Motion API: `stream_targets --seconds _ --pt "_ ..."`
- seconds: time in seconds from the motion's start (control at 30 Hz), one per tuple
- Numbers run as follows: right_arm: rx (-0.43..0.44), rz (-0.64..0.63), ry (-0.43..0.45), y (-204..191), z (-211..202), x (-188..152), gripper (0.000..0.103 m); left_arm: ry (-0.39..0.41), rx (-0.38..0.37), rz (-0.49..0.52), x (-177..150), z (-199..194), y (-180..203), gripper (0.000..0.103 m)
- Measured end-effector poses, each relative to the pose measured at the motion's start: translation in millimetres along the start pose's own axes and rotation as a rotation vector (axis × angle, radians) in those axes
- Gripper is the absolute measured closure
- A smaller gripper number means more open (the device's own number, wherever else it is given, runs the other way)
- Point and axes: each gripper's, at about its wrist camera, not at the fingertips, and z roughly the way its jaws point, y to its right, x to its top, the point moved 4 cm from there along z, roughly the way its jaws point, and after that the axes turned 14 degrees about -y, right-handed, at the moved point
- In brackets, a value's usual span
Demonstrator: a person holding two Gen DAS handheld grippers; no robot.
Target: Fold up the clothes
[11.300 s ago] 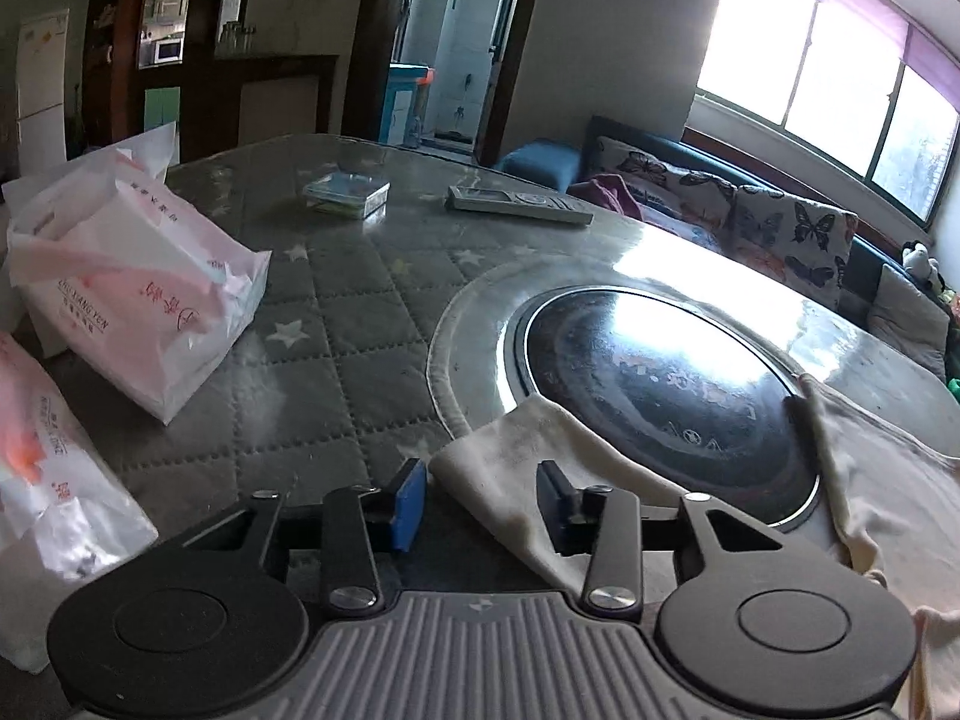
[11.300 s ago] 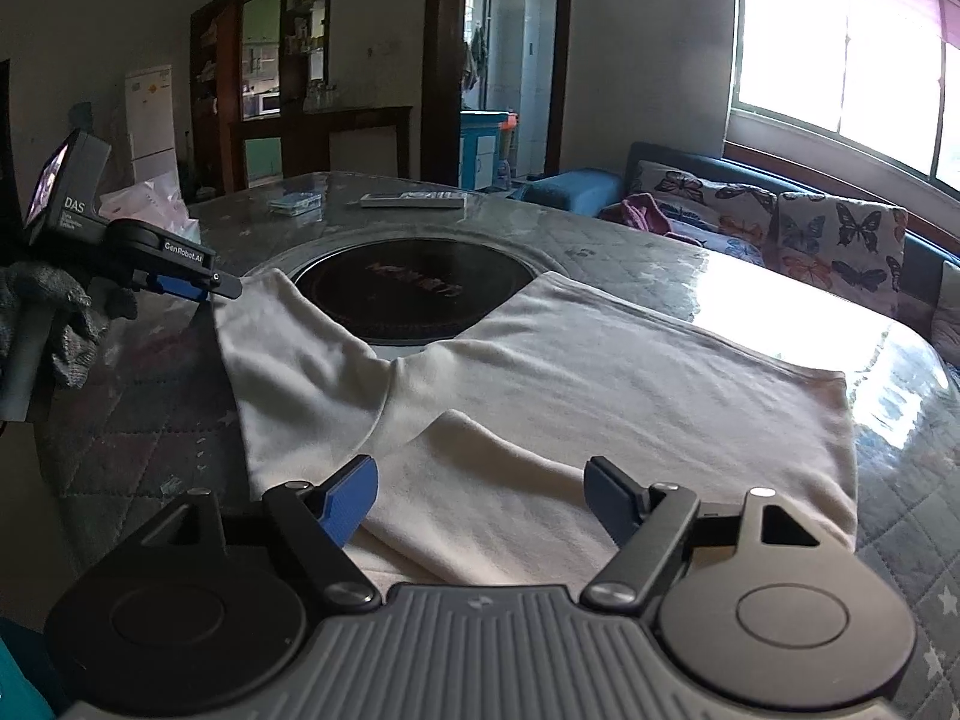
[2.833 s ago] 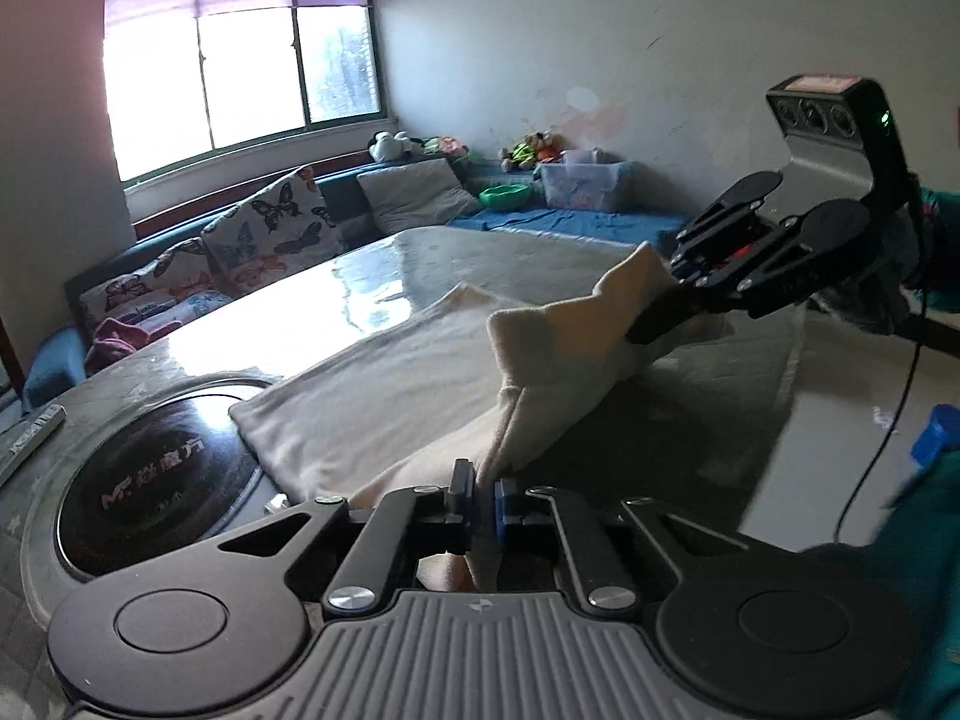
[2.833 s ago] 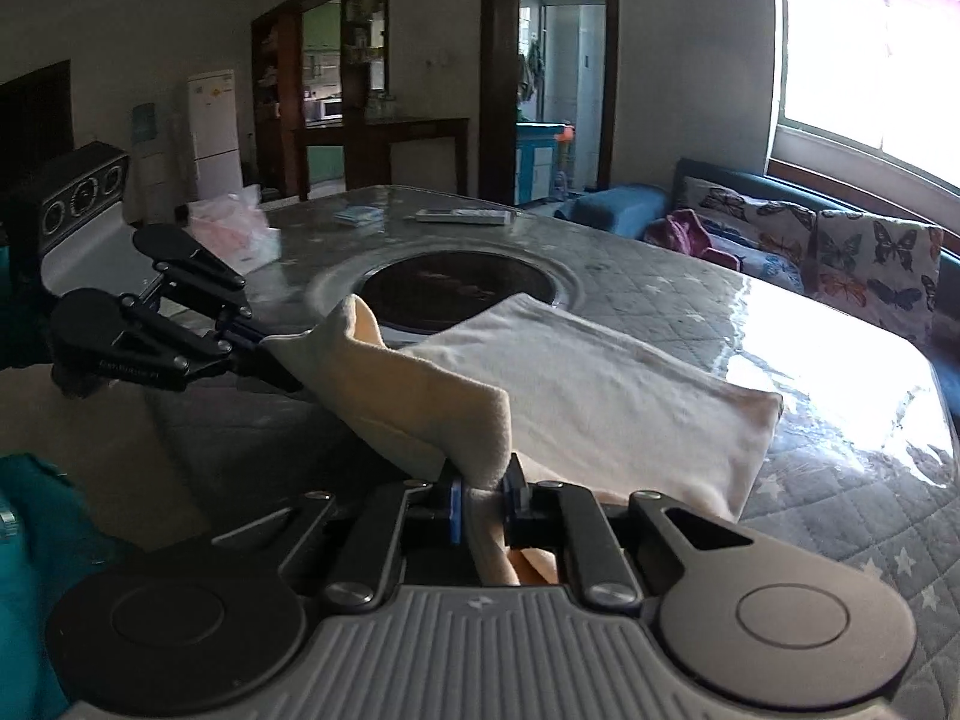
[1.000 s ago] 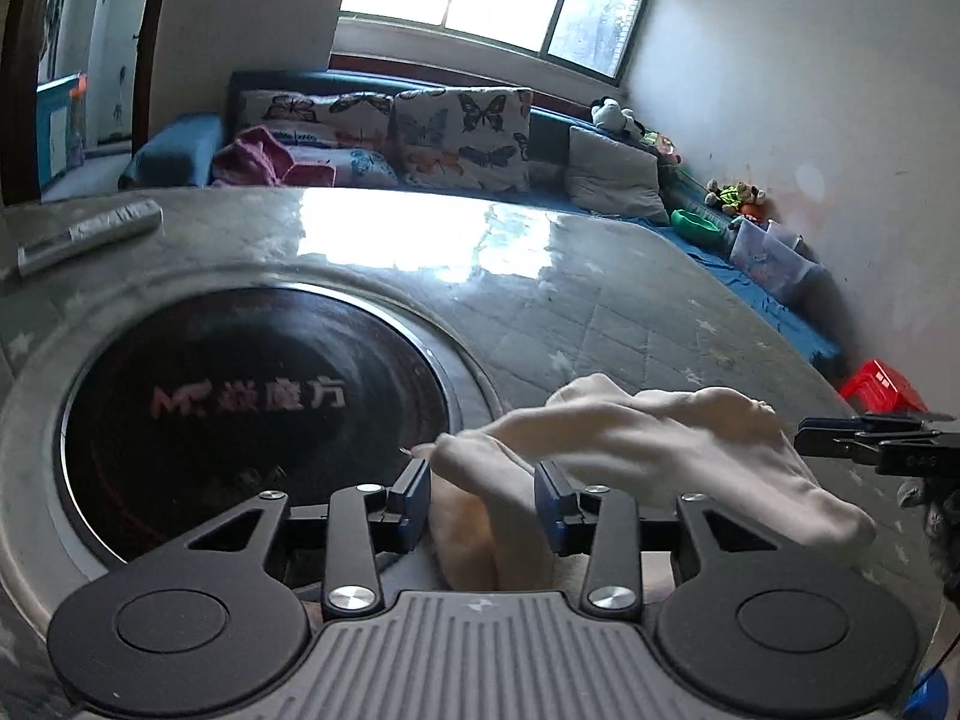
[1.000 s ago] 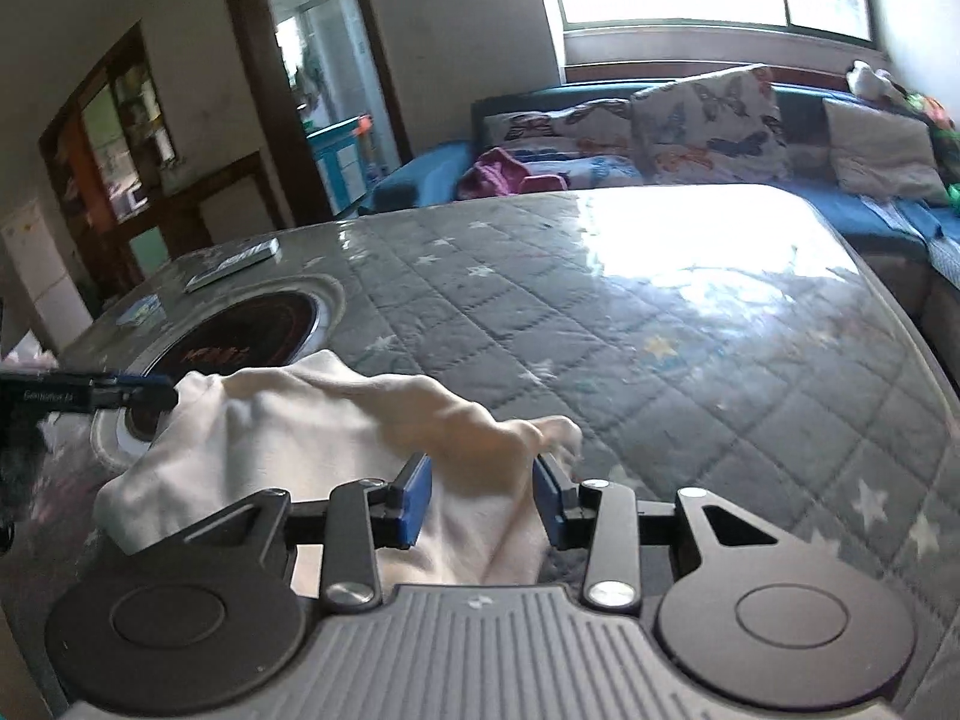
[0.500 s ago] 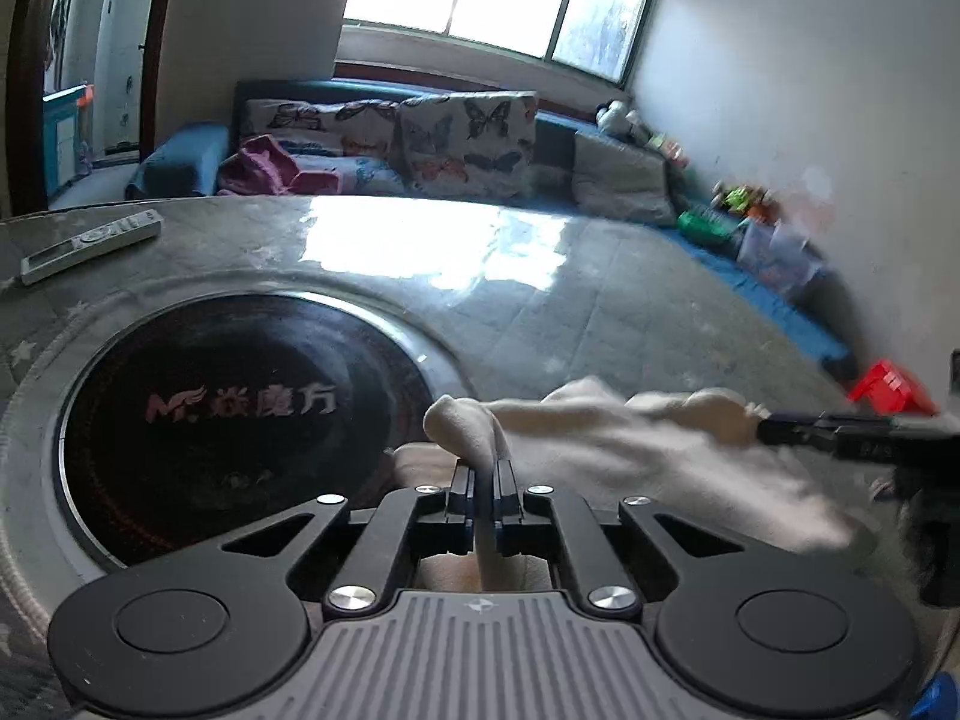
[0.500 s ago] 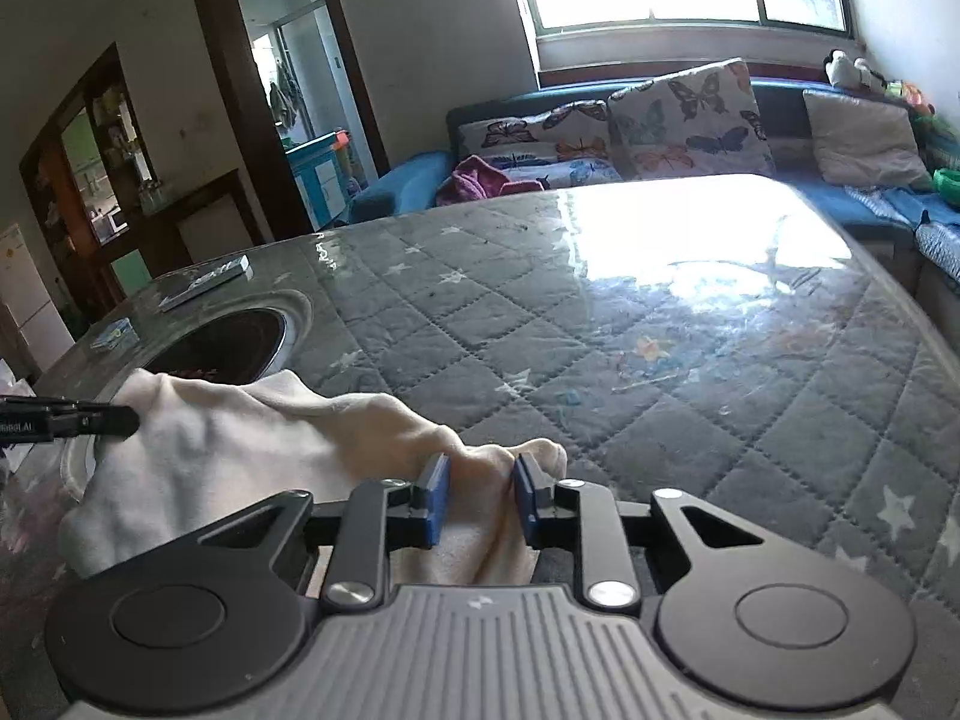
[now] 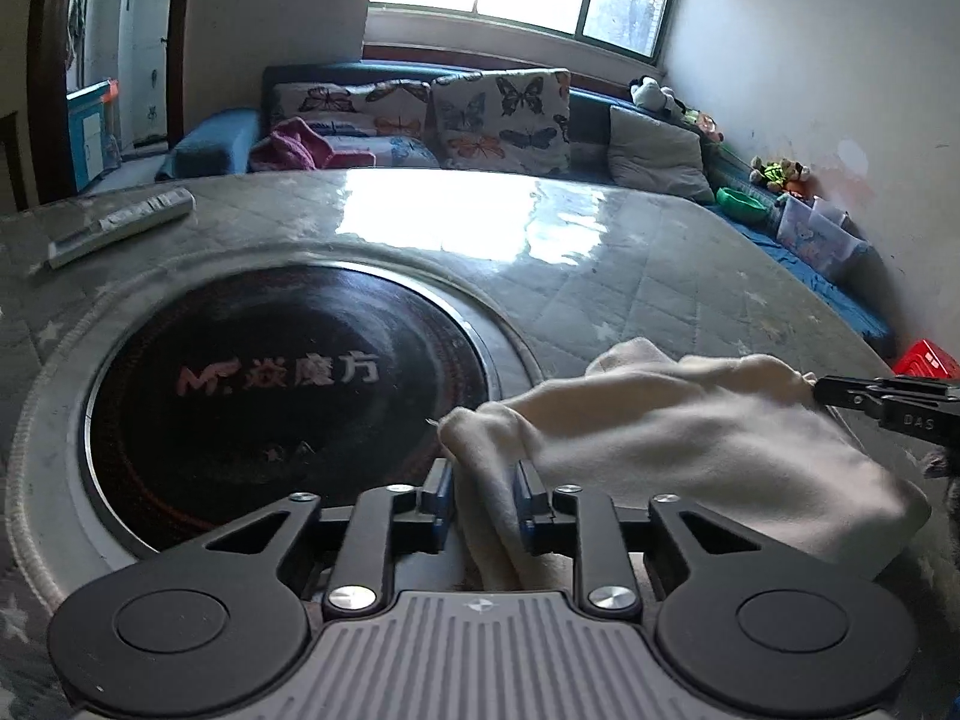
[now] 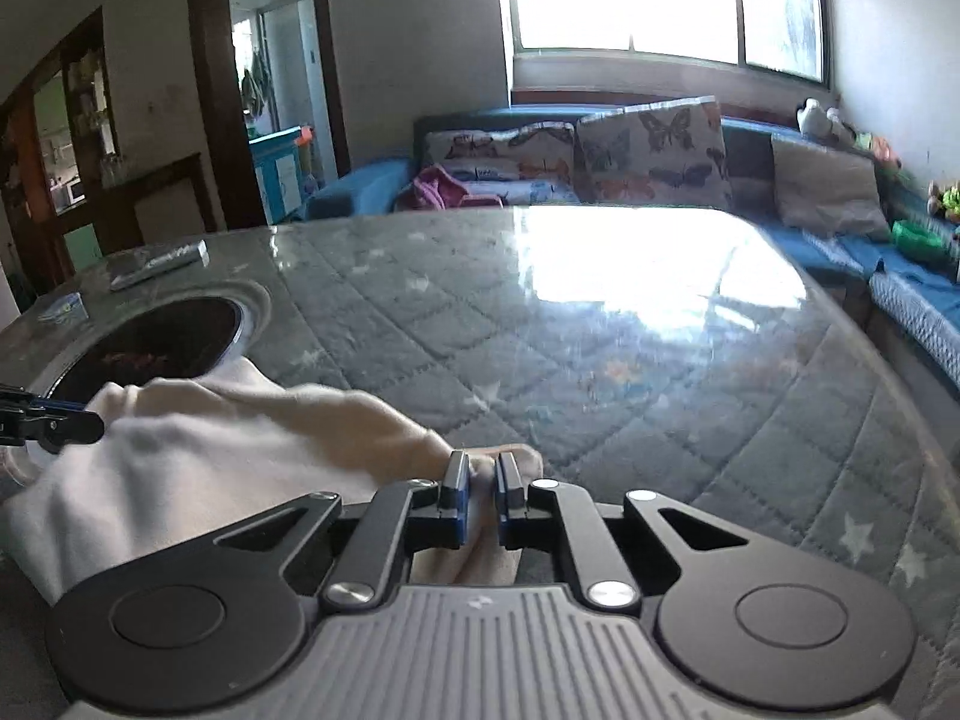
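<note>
On the quilted surface (image 9: 630,294), beside the round black plate (image 9: 282,384) set into it, lies a bunched cream garment (image 9: 690,444). At one end the left gripper (image 9: 483,495) has its fingers spread a little, with a fold of the cloth standing loosely between them. At the other end the right gripper (image 10: 480,495) has its fingers pinching the garment's edge. A remote (image 9: 120,225) lies near the far edge.

Home living room: cushioned sofa (image 9: 504,114), hotpot table (image 9: 600,276), toys (image 9: 777,171)
</note>
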Motion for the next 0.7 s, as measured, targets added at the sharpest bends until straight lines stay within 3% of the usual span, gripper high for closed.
stream_targets --seconds 0.13,0.27,0.4,0.5,0.7 --pt "0.055 -0.048 0.023 -14 -9 9 0.093 0.041 -0.014 0.001 8 -14 8 0.078" --pt "0.118 -0.104 0.002 -34 3 19 0.092 0.071 -0.079 0.052 20 -19 34 0.08" --pt "0.122 -0.114 -0.023 -43 19 26 0.091 0.051 -0.121 0.095 34 0 60 0.08" --pt "0.111 -0.122 -0.036 -47 29 28 0.081 0.028 -0.141 0.103 42 19 72 0.08" --pt "0.104 -0.111 -0.055 -45 40 23 0.079 -0.034 -0.126 0.073 45 51 71 0.08"
